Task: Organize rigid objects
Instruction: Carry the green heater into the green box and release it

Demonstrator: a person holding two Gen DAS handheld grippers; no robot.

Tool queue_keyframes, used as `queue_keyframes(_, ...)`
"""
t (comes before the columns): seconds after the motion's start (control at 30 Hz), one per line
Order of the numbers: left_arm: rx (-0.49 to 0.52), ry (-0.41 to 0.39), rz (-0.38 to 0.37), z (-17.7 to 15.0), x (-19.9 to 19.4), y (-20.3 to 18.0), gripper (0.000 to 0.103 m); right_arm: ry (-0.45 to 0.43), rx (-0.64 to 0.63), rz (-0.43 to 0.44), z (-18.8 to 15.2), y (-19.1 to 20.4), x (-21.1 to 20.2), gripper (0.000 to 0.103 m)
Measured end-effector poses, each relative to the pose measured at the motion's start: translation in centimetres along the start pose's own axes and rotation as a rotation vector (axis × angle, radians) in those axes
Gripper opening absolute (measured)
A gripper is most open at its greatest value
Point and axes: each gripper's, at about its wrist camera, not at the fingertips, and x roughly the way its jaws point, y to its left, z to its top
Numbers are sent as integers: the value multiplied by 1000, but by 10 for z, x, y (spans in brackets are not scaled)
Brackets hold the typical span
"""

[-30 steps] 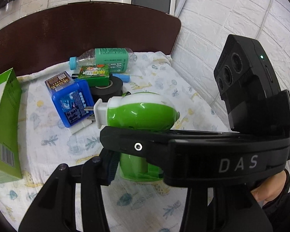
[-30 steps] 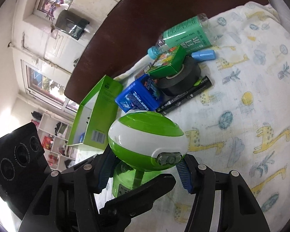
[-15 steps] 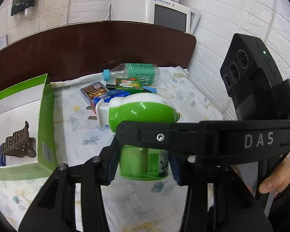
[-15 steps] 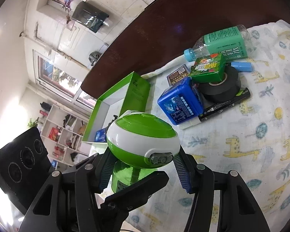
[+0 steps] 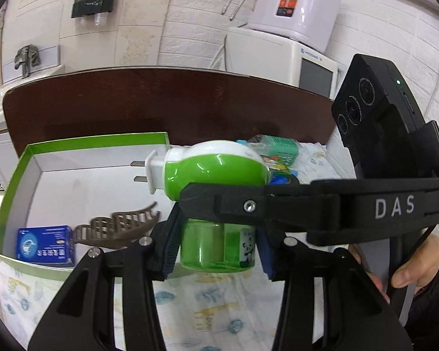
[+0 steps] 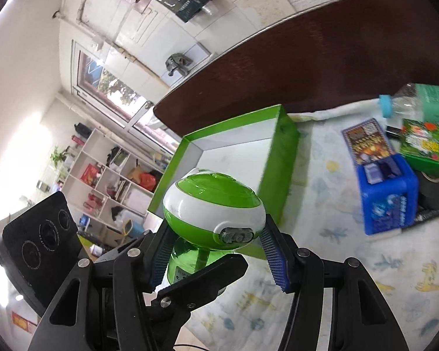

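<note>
A green and white plug-in repellent point(image 5: 216, 169) hangs above the cloth, held by both grippers. My left gripper point(image 5: 216, 248) is shut on its clear green bottle point(image 5: 213, 248). My right gripper point(image 6: 216, 248) is shut on its rounded green and white head point(image 6: 213, 207); one of its black fingers point(image 5: 248, 204) crosses the left wrist view. The plug prongs point left over the open green box point(image 5: 14, 181). That box holds a brown hair claw point(image 5: 120, 228) and a small blue carton point(image 5: 44, 245). The same green box point(image 6: 278, 158) stands just behind the repellent in the right wrist view.
At the right of the patterned cloth point(image 6: 365, 278) lie a blue box point(image 6: 386, 201), black tape point(image 6: 433, 187), a small green carton point(image 6: 421, 143), a card packet point(image 6: 365, 143) and a bottle point(image 6: 418, 102). A dark headboard point(image 5: 161, 102) runs behind. A person's hand point(image 5: 418, 272) grips the right handle.
Both grippers have carried the repellent up and to the left, away from the pile of objects. The green box has come from the left edge to right behind it, its inside now showing.
</note>
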Motion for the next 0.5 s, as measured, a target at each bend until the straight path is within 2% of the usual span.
queue_keyframes(0.2, -71, -1, 82, 10, -5, 66, 44, 93, -35, 69, 32, 36, 67, 60)
queue_keyframes(0.5, -165, 52, 145, 10, 12, 147, 45, 218, -23, 85, 54, 57, 167, 60)
